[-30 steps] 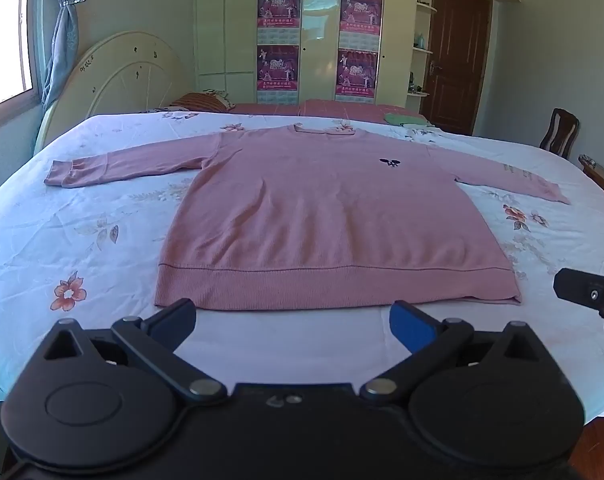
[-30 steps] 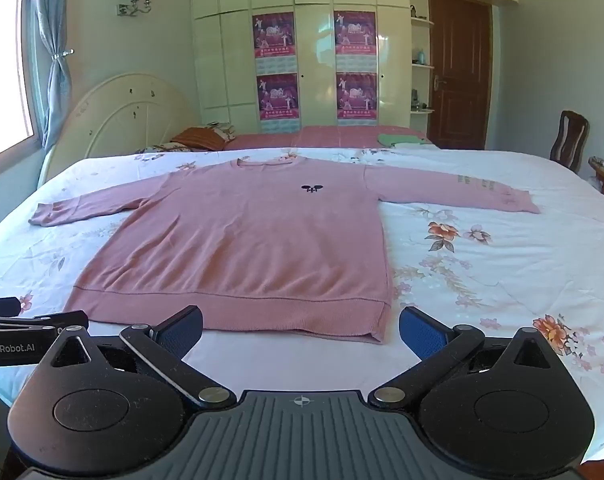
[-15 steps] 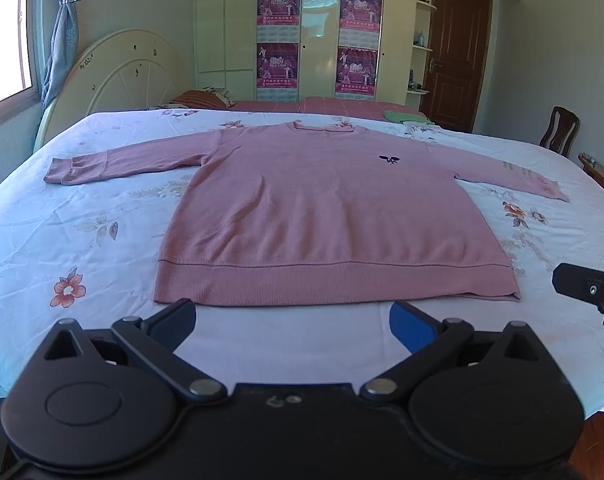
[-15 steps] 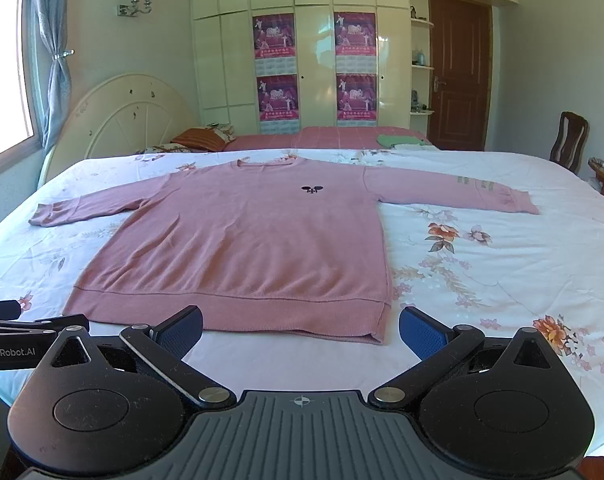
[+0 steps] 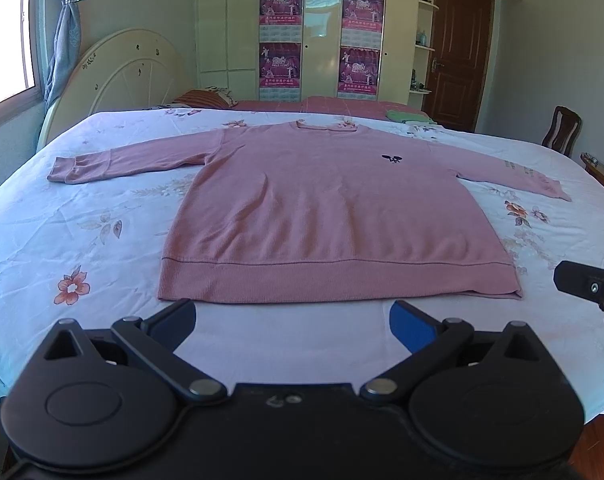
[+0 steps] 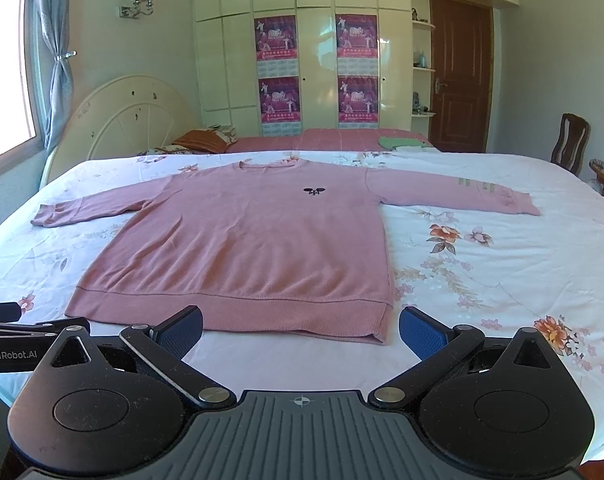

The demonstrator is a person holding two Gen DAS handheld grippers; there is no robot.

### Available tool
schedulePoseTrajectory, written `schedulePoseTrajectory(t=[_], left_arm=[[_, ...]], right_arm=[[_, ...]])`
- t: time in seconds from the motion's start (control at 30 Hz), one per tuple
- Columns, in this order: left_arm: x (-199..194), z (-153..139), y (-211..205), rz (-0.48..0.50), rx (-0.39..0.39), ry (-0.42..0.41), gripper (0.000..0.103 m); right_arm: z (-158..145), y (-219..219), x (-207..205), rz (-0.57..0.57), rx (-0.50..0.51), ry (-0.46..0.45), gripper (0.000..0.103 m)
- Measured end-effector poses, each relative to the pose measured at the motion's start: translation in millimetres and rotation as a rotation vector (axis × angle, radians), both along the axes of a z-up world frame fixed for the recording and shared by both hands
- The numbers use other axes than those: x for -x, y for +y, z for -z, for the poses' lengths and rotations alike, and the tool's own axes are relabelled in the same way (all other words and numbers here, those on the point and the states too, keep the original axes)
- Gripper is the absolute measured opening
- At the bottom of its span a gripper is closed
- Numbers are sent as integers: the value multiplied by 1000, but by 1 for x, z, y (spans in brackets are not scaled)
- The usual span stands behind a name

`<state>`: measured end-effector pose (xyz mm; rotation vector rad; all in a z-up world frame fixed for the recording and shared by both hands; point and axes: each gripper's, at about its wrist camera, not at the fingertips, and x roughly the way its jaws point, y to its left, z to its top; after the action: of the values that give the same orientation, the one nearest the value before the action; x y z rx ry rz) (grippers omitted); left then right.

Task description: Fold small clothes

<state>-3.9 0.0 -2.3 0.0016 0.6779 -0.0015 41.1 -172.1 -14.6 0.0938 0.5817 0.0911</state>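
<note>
A pink sweater point(image 5: 334, 216) lies flat and face up in the middle of the bed point(image 5: 82, 240), sleeves spread toward the side edges and hem toward the near edge, not yet folded. You hold the left gripper point(image 5: 292, 316) and right gripper point(image 6: 300, 326) just short of the hem, both spread wide and empty. The first fold looks yet to begin; it calls for pinching a sleeve or hem corner.

Pink knit long-sleeved sweater point(image 5: 334, 208) point(image 6: 254, 244): lies flat, front up, sleeves spread left and right, ribbed hem nearest, small dark chest emblem point(image 5: 391, 158), unfolded.
</note>
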Motion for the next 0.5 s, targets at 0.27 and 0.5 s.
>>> schedulePoseTrajectory(t=[0.27,0.5], left_arm=[[0,-1,1,-2,-1,0,103],[0,-2,3,-6,1,1,103]], right_arm=[[0,0,0,1,0,-2,103],[-1,2,1,0,1,-4,103]])
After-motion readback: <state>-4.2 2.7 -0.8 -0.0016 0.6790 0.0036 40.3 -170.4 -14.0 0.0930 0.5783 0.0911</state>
